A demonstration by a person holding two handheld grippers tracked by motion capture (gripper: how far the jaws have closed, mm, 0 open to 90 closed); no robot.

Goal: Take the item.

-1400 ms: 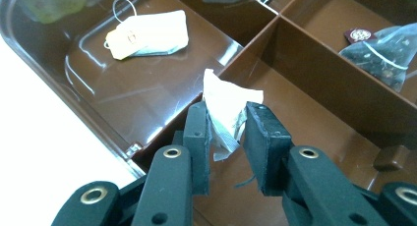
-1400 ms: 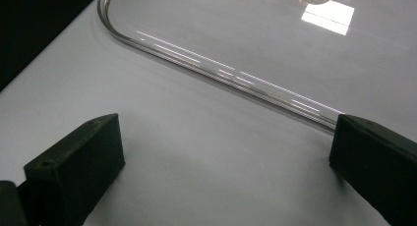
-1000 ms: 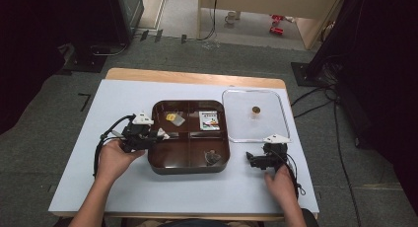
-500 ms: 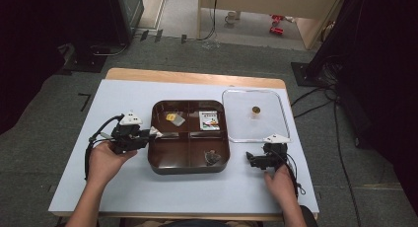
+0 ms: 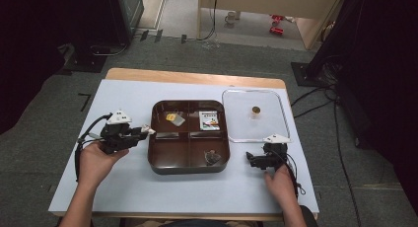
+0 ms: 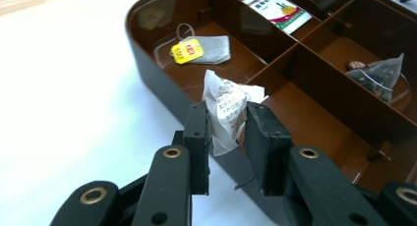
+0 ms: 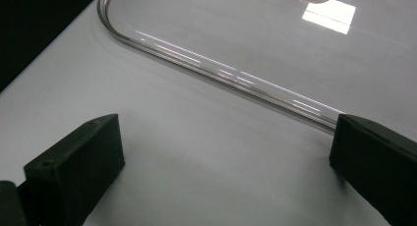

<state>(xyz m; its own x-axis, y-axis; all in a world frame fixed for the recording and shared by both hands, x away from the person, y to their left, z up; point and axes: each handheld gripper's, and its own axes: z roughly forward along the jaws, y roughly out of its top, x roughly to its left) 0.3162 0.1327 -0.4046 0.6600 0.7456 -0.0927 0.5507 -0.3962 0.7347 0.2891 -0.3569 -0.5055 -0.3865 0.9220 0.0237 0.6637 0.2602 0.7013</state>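
Paper sachet (image 6: 227, 112), light, soft and crushable, sits pinched at its lower half in the left hand-held gripper (image 6: 227, 137) above the brown tray's (image 6: 162, 96) near rim, best held mid-body, gently.

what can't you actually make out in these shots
- Print on the white packet clamped in the left gripper: left gripper view, too small and crumpled.
- Label of the sachet in the brown tray: high view, too small.
- Small round thing on the clear lid: high view, too small to identify.
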